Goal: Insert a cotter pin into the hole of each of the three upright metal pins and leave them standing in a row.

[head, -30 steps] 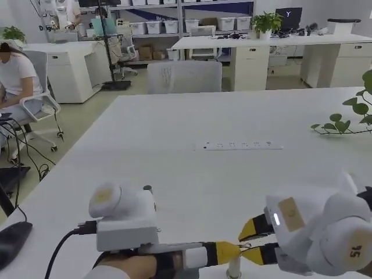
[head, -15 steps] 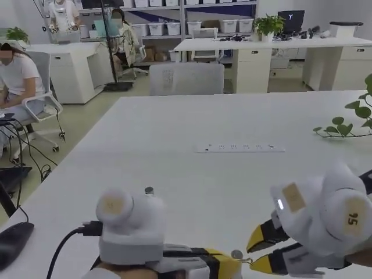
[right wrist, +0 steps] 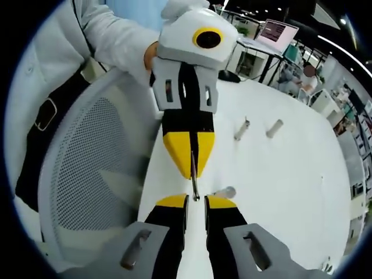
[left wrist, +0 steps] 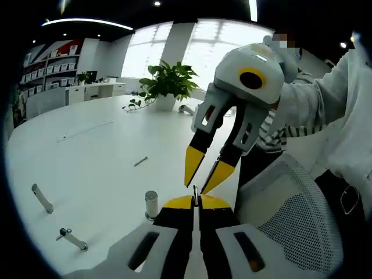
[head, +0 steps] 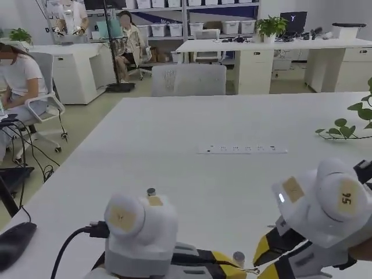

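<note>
My left gripper (left wrist: 196,203) is shut on a thin cotter pin (left wrist: 195,192) that sticks out past its yellow tips. My right gripper (left wrist: 204,177) faces it tip to tip, jaws open around the cotter pin's end (right wrist: 193,177). In the head view both grippers, left (head: 232,266) and right (head: 268,261), meet at the table's near edge. An upright metal pin (head: 238,256) stands right behind them, and also appears beside the tips (left wrist: 151,204) (right wrist: 225,192). Farther left are a plain pin (left wrist: 42,197) and a pin with a cotter pin through it (left wrist: 72,238).
A loose cotter pin (left wrist: 140,161) lies on the white table (head: 192,174). A power strip (head: 241,149) sits mid-table and a plant (head: 349,125) trails at the right edge. A mesh chair back (right wrist: 87,168) is close behind the near table edge. People sit at desks far left.
The head camera has tilted up, so both grippers sit lower in the picture. They stay tip to tip by the upright pin. A person in the background has sat down.
</note>
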